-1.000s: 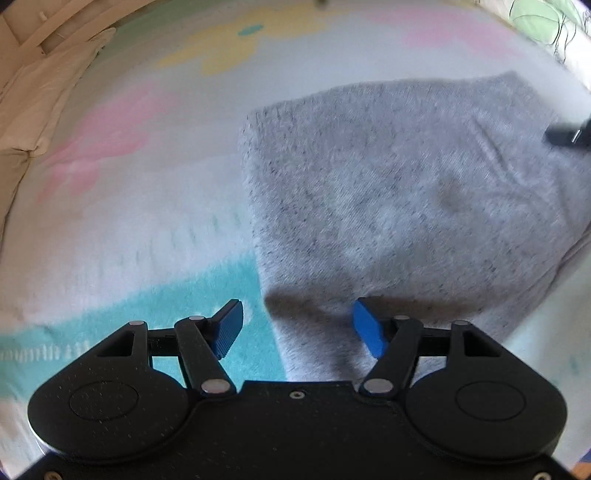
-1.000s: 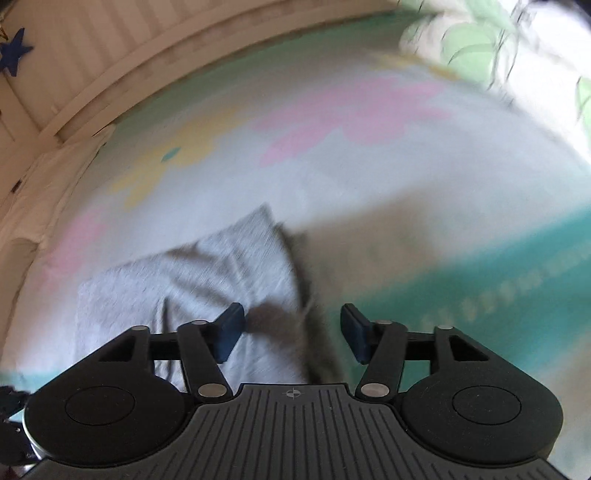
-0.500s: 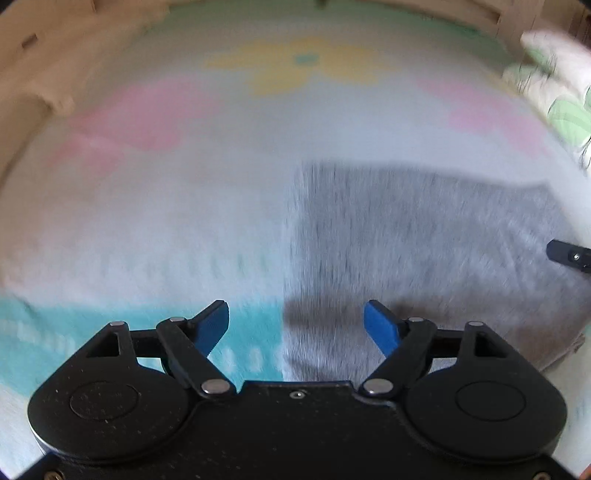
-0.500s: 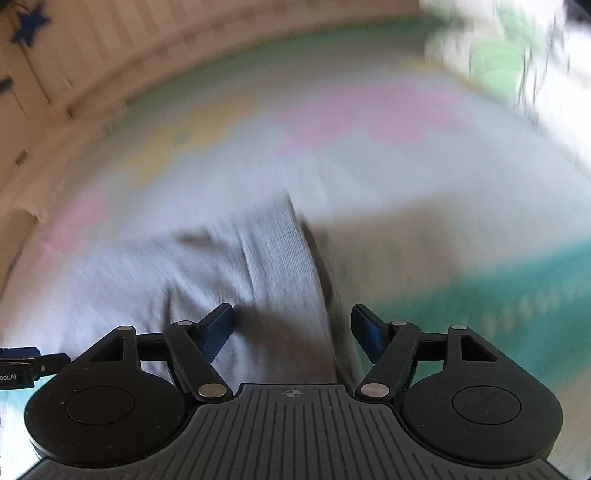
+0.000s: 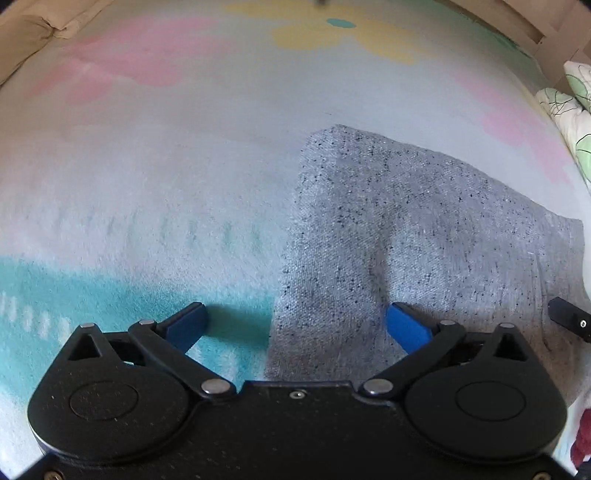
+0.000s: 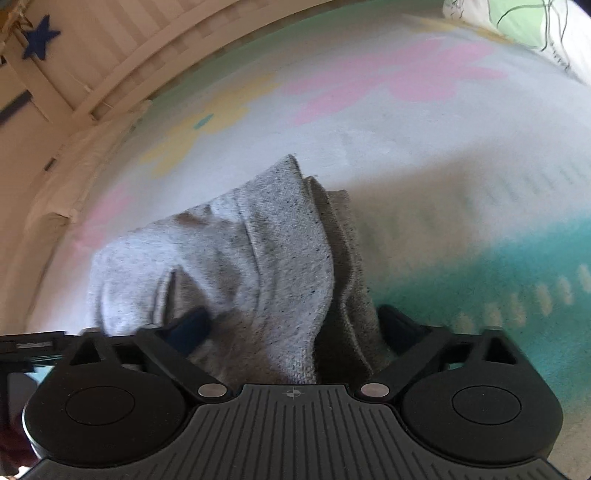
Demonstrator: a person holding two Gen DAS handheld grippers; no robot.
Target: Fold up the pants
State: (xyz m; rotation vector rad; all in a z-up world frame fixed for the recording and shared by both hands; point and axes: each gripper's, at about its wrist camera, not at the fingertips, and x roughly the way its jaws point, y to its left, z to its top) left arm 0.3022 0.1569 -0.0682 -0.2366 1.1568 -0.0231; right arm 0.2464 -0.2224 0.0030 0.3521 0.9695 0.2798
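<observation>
Folded grey speckled pants lie on a pastel blanket. My left gripper is open, low over the pants' left edge: its left fingertip is over teal blanket, its right one over grey cloth. My right gripper is open too, straddling the pants' right edge, where layered folds bunch up between the blue pads. The right gripper's tip shows at the far right of the left wrist view. A black part of the left gripper shows at the left edge of the right wrist view.
The blanket has pink and yellow flowers and a teal band. A floral pillow lies at the right, also visible in the right wrist view. A wooden slatted bed frame with a blue star runs behind.
Both grippers have opened wider and come down closer to the pants. The left one has swung so the pants' left edge sits between its fingers; the right one now has bunched folds between its pads.
</observation>
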